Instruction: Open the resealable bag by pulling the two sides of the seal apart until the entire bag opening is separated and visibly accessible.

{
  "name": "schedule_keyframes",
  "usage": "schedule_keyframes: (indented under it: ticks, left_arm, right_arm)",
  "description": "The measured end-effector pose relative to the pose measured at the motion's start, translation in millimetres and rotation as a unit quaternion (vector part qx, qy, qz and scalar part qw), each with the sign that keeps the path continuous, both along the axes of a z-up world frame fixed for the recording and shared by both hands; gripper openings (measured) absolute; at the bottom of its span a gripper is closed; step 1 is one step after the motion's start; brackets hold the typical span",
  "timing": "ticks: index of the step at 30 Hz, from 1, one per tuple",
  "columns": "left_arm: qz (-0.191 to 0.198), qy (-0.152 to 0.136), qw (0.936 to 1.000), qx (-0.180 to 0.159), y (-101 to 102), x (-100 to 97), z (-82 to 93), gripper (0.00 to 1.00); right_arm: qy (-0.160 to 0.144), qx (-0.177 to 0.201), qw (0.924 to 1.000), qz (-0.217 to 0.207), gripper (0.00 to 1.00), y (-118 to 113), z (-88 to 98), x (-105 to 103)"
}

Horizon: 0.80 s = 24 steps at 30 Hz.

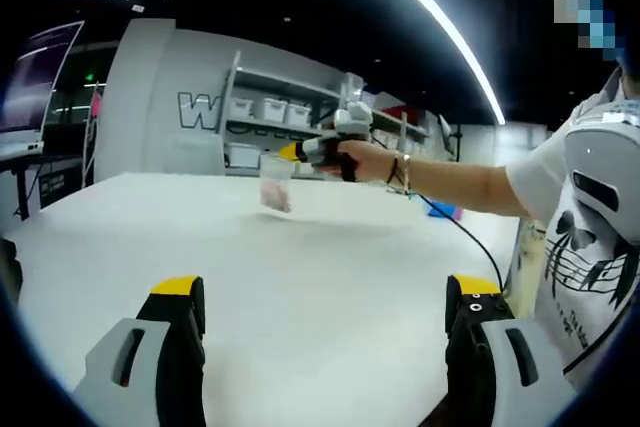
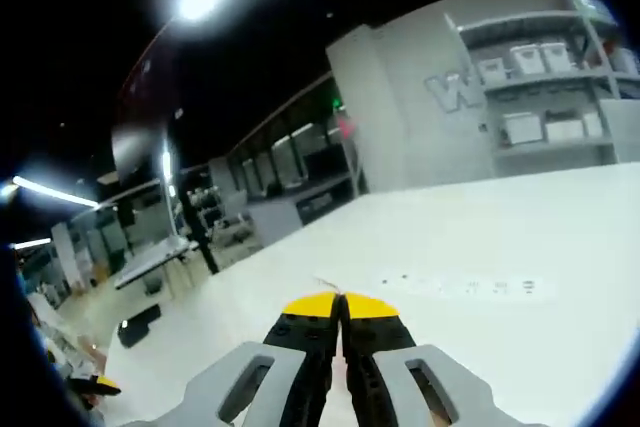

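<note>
In the left gripper view a small clear resealable bag [image 1: 277,185] with something pinkish at its bottom hangs above the white table [image 1: 300,267]. My right gripper [image 1: 289,152], held by a hand [image 1: 365,159], is shut on the bag's top edge. My left gripper [image 1: 325,289] stands wide open nearer the camera, well short of the bag, with nothing between its jaws. In the right gripper view my right gripper [image 2: 341,305] has its yellow tips pressed together, and a thin sliver of the bag's edge [image 2: 328,285] pokes out above them.
Shelves with white bins [image 1: 270,107] stand against the far wall behind the table. A person in a white printed shirt [image 1: 590,237] stands at the right, with a black cable [image 1: 470,237] trailing from the right gripper. A small blue object [image 1: 445,211] lies at the table's far right.
</note>
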<state>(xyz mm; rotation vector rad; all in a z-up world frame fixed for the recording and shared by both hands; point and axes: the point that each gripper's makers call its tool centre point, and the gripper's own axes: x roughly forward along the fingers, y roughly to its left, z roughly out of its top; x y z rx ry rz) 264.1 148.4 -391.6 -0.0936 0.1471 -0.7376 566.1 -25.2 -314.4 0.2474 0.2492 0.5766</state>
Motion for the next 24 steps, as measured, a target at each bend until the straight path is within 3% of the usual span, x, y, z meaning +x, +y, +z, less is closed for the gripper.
schedule_keyframes:
  ticks: [24]
  left_arm:
    - [0.006, 0.002, 0.9999, -0.008, 6, 4.5, -3.4, 0.99]
  right_arm:
    - [0.003, -0.014, 0.9992, -0.037, 0.0, -8, -2.6, 47]
